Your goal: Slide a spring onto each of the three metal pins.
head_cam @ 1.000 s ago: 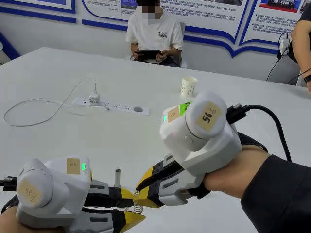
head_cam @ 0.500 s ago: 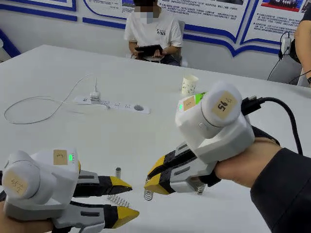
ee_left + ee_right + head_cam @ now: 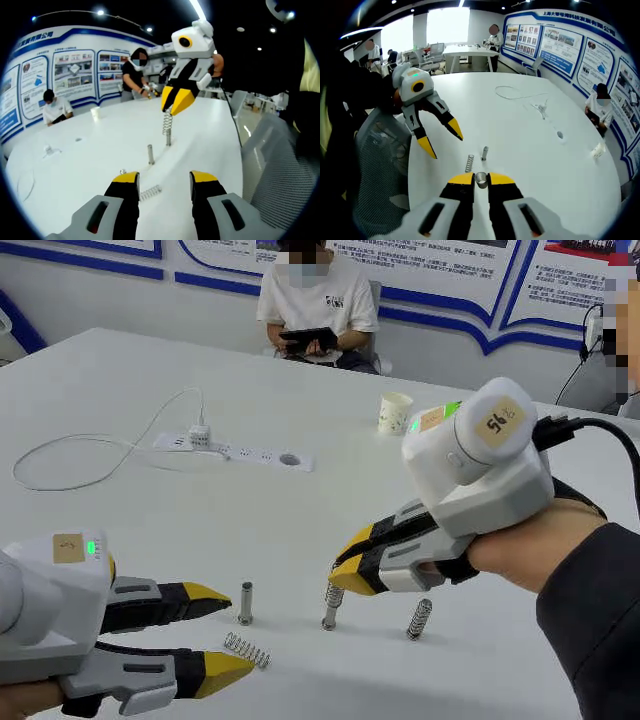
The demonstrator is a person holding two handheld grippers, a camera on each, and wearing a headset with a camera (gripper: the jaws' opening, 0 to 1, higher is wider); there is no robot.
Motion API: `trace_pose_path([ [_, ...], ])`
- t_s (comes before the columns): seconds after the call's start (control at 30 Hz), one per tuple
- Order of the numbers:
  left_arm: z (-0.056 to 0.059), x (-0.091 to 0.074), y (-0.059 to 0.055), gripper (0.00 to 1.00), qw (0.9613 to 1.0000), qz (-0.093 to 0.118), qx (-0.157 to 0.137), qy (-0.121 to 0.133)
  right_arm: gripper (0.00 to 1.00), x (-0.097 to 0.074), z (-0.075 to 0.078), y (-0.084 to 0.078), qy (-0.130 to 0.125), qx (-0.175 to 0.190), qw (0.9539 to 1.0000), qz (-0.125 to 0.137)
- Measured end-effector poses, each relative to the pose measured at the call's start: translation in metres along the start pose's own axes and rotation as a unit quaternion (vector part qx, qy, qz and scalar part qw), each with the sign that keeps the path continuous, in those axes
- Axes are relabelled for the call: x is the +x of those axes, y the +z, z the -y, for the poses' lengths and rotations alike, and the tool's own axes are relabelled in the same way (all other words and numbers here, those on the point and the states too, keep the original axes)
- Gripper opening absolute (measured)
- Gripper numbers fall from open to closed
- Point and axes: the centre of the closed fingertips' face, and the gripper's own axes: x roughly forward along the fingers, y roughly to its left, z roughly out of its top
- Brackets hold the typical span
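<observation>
Held spring (image 3: 334, 595): stood upright, its upper end pinched in the tips of the right gripper (image 3: 350, 575) and its lower coils over the top of the middle pin (image 3: 328, 621).
Middle pin: stood upright on the bench (image 3: 150, 510), straight below the right gripper's tips; its long axis was vertical and in line with the spring, and the lower shaft was bare.
Right pin (image 3: 419, 618): upright, just beside the middle pin, with a spring already round it.
Left pin (image 3: 245, 602): upright and bare, on the side of the left gripper (image 3: 225, 630).
Loose spring (image 3: 247, 649): lay flat on the bench, long axis sideways, near the foot of the left pin and just ahead of the left gripper's tips.
Right gripper, state: jaws drawn nearly together on the held spring.
Right gripper, pose: raised over the bench, angled down and across from the person's hand toward the middle pin.
Left gripper, state: jaws wide apart, nothing between them.
Left gripper, pose: low over the bench, pointed toward the pins.
Deciding relation: the pin lay directly under the held spring on a shared vertical axis, so a straight push down looked enough to seat it.
Progress, as judged: one pin done, one under way, one untouched; the left gripper was nearer the loose spring.
Background: power strip (image 3: 250, 454) and paper cup (image 3: 396, 412), well apart from the pins.
</observation>
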Motion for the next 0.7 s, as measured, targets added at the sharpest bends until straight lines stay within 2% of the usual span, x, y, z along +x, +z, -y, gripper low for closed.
trace_pose_path([
  [0.3, -0.010, -0.012, 0.000, 0.44, 0.9996, 0.009, -0.012, 0.024, 0.11, 0.006, 0.025, -0.004, -0.020, 0.023, 0.9995, 0.005],
  [0.7, -0.013, -0.017, -0.005, 0.50, 0.9991, 0.008, -0.023, 0.035, 0.11, 0.025, 0.039, -0.015, -0.021, 0.046, 0.9987, -0.001],
])
